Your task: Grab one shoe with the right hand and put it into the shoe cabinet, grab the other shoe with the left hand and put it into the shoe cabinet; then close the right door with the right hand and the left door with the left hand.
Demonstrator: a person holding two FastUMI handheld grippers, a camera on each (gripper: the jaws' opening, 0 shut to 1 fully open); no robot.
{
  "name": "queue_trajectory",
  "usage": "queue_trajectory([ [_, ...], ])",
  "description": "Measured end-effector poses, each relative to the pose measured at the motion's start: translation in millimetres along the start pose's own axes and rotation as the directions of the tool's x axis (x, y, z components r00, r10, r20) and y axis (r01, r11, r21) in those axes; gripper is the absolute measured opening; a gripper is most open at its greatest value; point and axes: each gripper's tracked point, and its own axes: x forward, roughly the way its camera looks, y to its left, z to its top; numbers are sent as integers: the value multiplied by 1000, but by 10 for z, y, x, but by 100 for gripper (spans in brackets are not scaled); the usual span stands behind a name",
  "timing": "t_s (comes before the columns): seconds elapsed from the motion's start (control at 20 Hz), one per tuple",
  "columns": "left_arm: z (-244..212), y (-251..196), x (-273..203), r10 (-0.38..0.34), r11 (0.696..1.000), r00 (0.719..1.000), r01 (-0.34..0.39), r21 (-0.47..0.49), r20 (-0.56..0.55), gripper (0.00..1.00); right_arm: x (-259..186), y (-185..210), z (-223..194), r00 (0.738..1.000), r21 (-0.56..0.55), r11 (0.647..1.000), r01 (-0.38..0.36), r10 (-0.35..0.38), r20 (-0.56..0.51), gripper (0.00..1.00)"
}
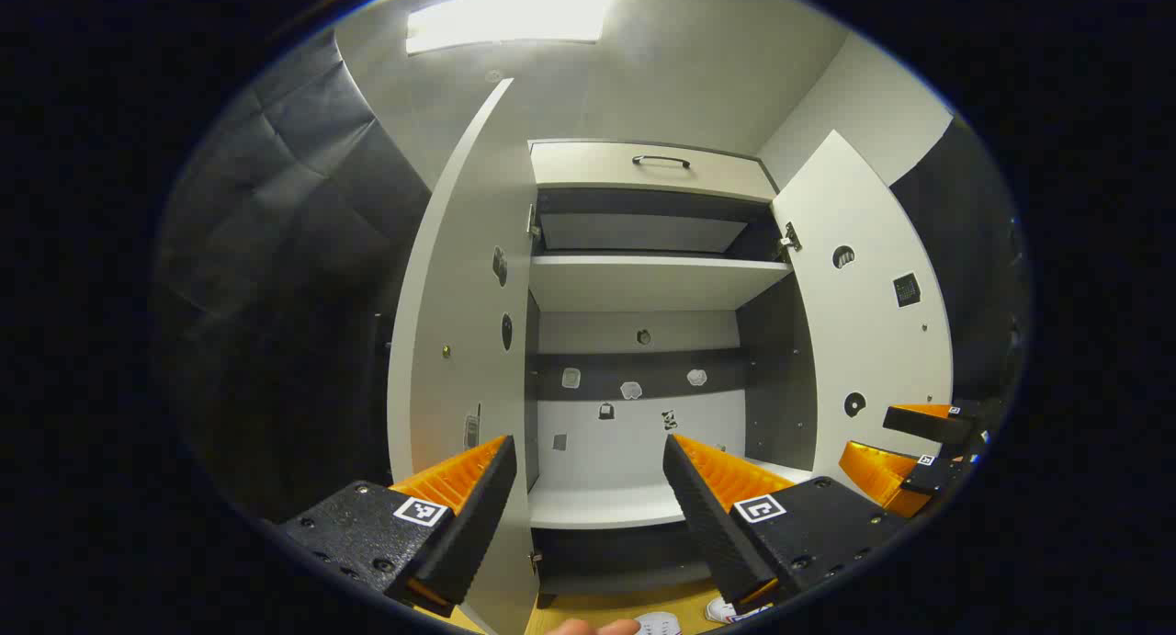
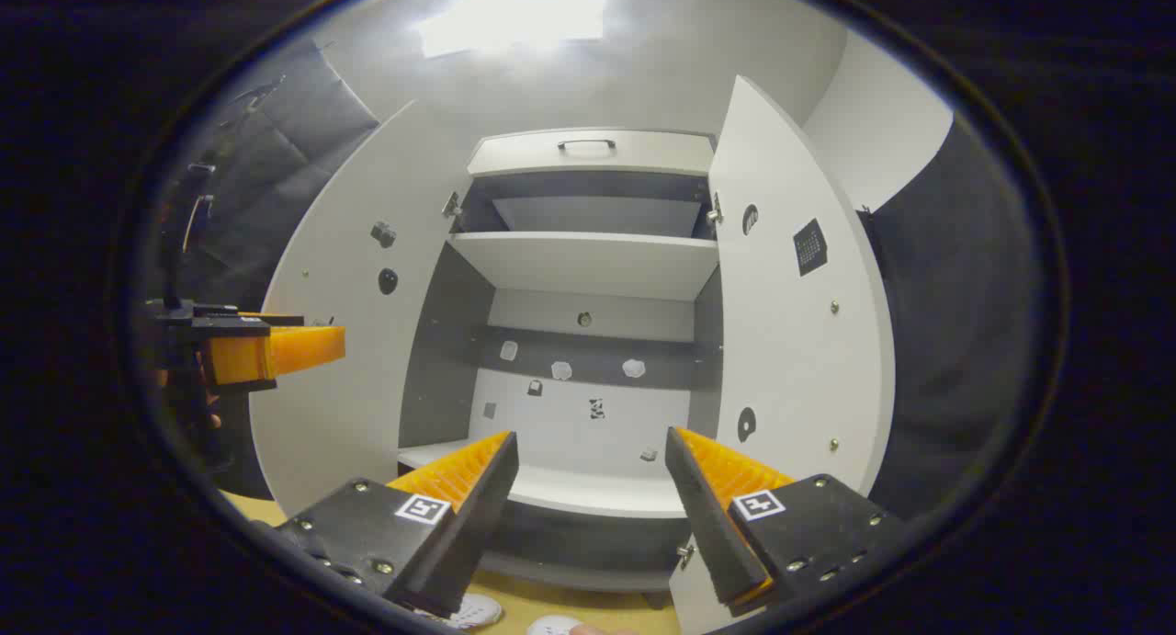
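1. White laminate shoe cabinet (image 1: pixel 643 281), standing open: two doors swung wide, the left door (image 1: pixel 459 341) and the right door (image 1: pixel 868 341), with two bare shelves between.
2. Two white shoes (image 1: pixel 657 624) lie on the yellow floor just below the cabinet.
3. Left gripper (image 1: pixel 588 497) and right gripper (image 2: pixel 593 497) gape empty, facing the cabinet's mouth.

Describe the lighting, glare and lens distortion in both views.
Left gripper view: the rectangular ceiling light panel blows out to white, the white two-door shoe cabinet is evenly lit, its dark back band in shade; straight door edges bow outward. Right gripper view: the light panel glares with a hazy bloom, the cabinet doors curve strongly, and the dim edges blur.
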Motion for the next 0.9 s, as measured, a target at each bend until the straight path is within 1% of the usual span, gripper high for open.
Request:
queue_trajectory([
  [0.15,-23,-8,-12,-2,1000,1000,2,2,5,97,10,-67,88,999,4,1000,23,-23,29,96],
  [0.2,-38,-7,-6,-2,1000,1000,2,7,4,97,6,-89,102,999,4,1000,29,-29,34,94],
  [0.25,-48,2,-4,2,1000,1000,-2,10,2,97,10,-104,112,999,3,999,35,-35,36,94],
  [0.3,-61,9,-2,6,1000,1000,-6,11,1,97,7,-125,117,998,2,999,41,-41,38,96],
  [0.35,-68,10,4,7,1000,1000,-7,11,0,97,8,-149,116,998,1,999,48,-48,41,94],
  [0.4,-74,10,1,7,1000,1000,-7,12,0,97,10,-158,93,998,0,999,52,-52,38,96],
  [0.45,-86,12,4,7,1000,1000,-7,16,-1,97,8,-154,52,998,-1,999,51,-50,31,96],
  [0.5,-103,24,-5,11,1000,1000,-11,21,-2,97,16,-154,-7,999,-2,999,51,-51,20,94],
  [0.55,-121,31,-18,15,1000,1000,-15,28,-1,97,20,-155,-79,999,-4,999,51,-51,6,96],
  [0.6,-135,32,-28,18,999,1000,-18,34,-2,97,19,-156,-159,999,-6,999,53,-53,-10,94],
  [0.65,-146,33,-39,21,999,1000,-21,36,-2,97,25,-150,-273,998,-10,999,53,-53,-33,94],
  [0.7,-163,36,-49,22,999,1000,-21,35,-3,97,15,-118,-441,997,-9,999,48,-48,-68,96],
  [0.75,-170,35,-61,21,999,1000,-21,29,-3,97,-5,-61,-678,992,-8,999,32,-33,-120,96],
  [0.8,-206,35,-80,18,1000,1000,-18,23,-6,97,-55,-4,-952,983,-3,1000,16,-16,-185,96],
  [0.85,-233,29,-105,15,1000,1000,-15,20,-9,97,-118,50,-1277,967,1,1000,4,-3,-254,94],
  [0.9,-264,26,-125,13,1000,1000,-13,21,-13,97,-178,94,-1558,949,4,1000,-7,8,-314,95],
])
